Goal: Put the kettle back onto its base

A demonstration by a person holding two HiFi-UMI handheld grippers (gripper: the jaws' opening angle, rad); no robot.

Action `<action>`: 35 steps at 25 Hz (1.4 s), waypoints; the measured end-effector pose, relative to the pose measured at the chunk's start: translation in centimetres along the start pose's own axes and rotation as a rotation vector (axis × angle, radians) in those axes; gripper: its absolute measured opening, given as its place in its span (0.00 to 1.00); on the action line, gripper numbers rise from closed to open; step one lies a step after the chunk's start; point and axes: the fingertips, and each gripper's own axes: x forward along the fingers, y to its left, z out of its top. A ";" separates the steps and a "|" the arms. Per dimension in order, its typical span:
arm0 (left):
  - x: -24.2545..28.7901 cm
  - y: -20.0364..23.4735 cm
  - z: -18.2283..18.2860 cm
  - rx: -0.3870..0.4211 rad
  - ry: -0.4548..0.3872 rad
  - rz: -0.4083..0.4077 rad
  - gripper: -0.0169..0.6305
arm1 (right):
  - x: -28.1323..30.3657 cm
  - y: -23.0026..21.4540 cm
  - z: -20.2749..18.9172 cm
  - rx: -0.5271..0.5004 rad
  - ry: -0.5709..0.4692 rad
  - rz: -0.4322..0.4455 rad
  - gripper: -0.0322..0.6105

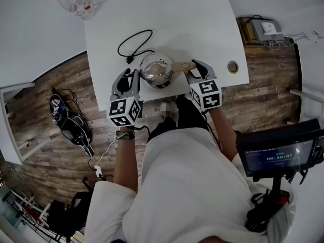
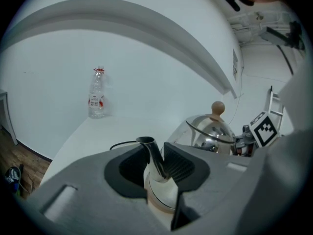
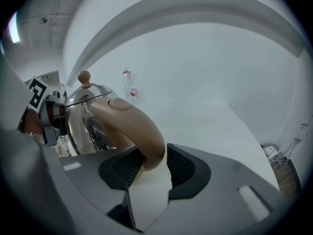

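A chrome kettle (image 1: 156,70) with a round wooden knob sits near the front edge of the white table (image 1: 192,19). My left gripper (image 1: 132,77) reaches in from the left. In the left gripper view the kettle's thin spout (image 2: 152,155) stands between its pads, which close on it. My right gripper (image 1: 195,71) comes in from the right. Its pads clasp the end of the beige handle (image 3: 142,131), with the kettle's body (image 3: 85,116) just beyond. No base shows apart from the kettle; whatever lies under it is hidden.
A black power cord (image 1: 132,43) loops on the table behind the kettle and runs toward it. A clear plastic bottle (image 1: 75,3) is at the far left corner. A cable hole (image 1: 232,66) sits near the right edge. A screen on a stand (image 1: 278,153) is at the person's right.
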 end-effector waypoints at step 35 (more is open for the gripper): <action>2.7 -4.6 -2.1 0.189 0.061 -0.072 0.04 | -4.6 -3.0 0.7 -0.002 -0.068 -0.121 0.05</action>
